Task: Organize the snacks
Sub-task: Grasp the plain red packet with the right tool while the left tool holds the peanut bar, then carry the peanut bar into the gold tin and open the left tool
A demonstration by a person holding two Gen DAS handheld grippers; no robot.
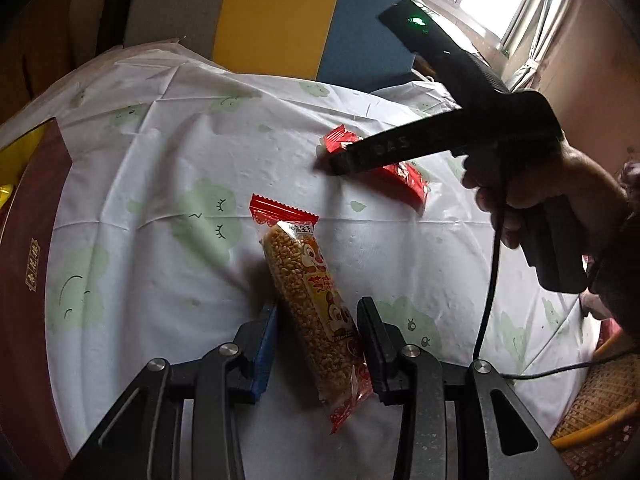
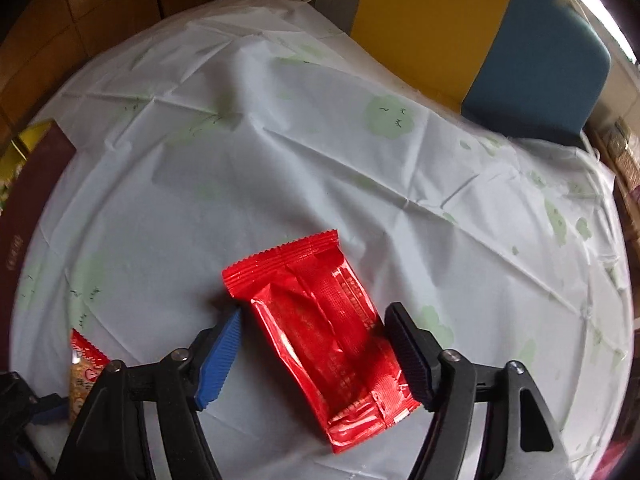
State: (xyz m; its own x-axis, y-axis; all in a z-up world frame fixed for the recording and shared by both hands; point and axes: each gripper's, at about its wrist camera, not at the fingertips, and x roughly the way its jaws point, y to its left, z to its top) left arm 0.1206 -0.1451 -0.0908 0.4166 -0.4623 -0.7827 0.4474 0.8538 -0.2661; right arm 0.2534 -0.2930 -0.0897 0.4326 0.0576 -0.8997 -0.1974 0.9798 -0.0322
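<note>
- The puffed-grain bar lies flat on the tabletop, long axis running away from the left hand-held gripper, which straddles it wide open.
- The red packet lies the same way between the right hand-held gripper pads, also open.
- The maroon box is cut off at the left.

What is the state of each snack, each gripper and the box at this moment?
Puffed rice bar: lying flat on the tablecloth, sealed, between the open jaws.
Red packet: lying flat, sealed, between the open jaws, not clamped.
Left gripper: open, around the bar.
Right gripper: open, around the red packet.
Dark red box: at the table edge; whether open or closed, cannot tell.
</note>
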